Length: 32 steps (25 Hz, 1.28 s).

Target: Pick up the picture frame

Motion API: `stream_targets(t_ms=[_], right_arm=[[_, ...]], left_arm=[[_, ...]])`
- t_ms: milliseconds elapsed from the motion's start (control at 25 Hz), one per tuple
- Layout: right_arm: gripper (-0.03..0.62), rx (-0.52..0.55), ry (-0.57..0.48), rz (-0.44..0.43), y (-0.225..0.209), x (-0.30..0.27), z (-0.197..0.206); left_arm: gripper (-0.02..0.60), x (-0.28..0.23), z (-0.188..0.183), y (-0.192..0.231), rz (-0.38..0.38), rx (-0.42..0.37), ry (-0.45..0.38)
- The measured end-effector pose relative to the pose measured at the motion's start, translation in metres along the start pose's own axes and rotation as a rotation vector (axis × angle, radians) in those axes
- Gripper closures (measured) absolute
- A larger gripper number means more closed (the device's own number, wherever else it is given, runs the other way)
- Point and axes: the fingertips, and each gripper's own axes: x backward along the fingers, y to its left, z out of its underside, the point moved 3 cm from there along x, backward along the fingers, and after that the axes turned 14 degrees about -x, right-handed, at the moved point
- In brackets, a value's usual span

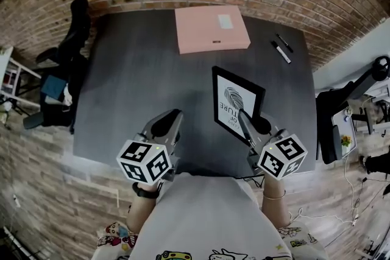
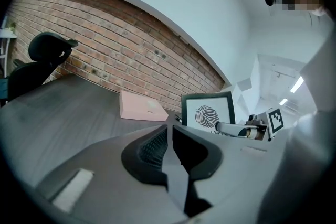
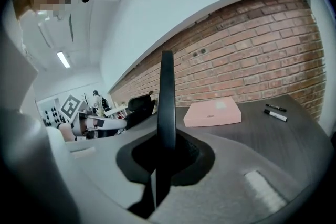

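In the head view, the right gripper (image 1: 242,115) covers the lower right part of the picture frame (image 1: 234,97). The print beside its drawing is too small for us to read. We cannot read the label (image 1: 226,21) on the pink box (image 1: 211,28) at the top centre either. The near edge of the table (image 1: 134,82) is hidden behind the left gripper (image 1: 173,119), the right one and the person's torso (image 1: 207,210), which the bottom edge cuts off.

In the right gripper view we see the frame only edge-on at the centre. Its face is hidden from us, and its lower end is lost between the jaws.

In the left gripper view, that gripper's own body hides the frame's bottom edge.
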Motion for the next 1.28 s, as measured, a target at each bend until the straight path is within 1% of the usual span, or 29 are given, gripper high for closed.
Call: stream_targets(t_ms=[200,280,400,520,600,680,800,960,1280], right_arm=[[0.58,0.087,-0.044,0.058,-0.001,0.008,-0.004],[0.58,0.115,-0.069,0.08,-0.002,0.012,-0.007],[0.58,0.161,-0.107,0.112,-0.003,0.017,-0.014],[0.58,0.203,-0.14,0.144,-0.005,0.022,-0.018],[0.58,0.227,-0.161,0.161,-0.006,0.025,-0.019],[0.58,0.247,-0.176,0.177,-0.007,0.028,-0.019],[0.58,0.248,-0.188,0.189,-0.008,0.03,-0.019],[0.58,0.209,-0.179,0.18,-0.012,0.029,-0.015],[0.58,0.185,-0.176,0.173,-0.013,0.024,-0.013]], left_arm=[[0.568,0.005,-0.006,-0.001,-0.058,-0.047,-0.025],[0.568,0.007,-0.009,-0.002,-0.077,-0.074,-0.027],[0.568,0.008,-0.018,-0.004,-0.118,-0.136,-0.053],[0.569,0.01,-0.023,-0.005,-0.157,-0.221,-0.071],[0.569,0.01,-0.024,-0.006,-0.168,-0.267,-0.07],[0.569,0.011,-0.024,-0.006,-0.173,-0.294,-0.07],[0.569,0.014,-0.026,-0.005,-0.178,-0.316,-0.071],[0.569,0.011,-0.027,-0.006,-0.174,-0.343,-0.076],[0.569,0.005,-0.019,-0.001,-0.161,-0.331,-0.059]])
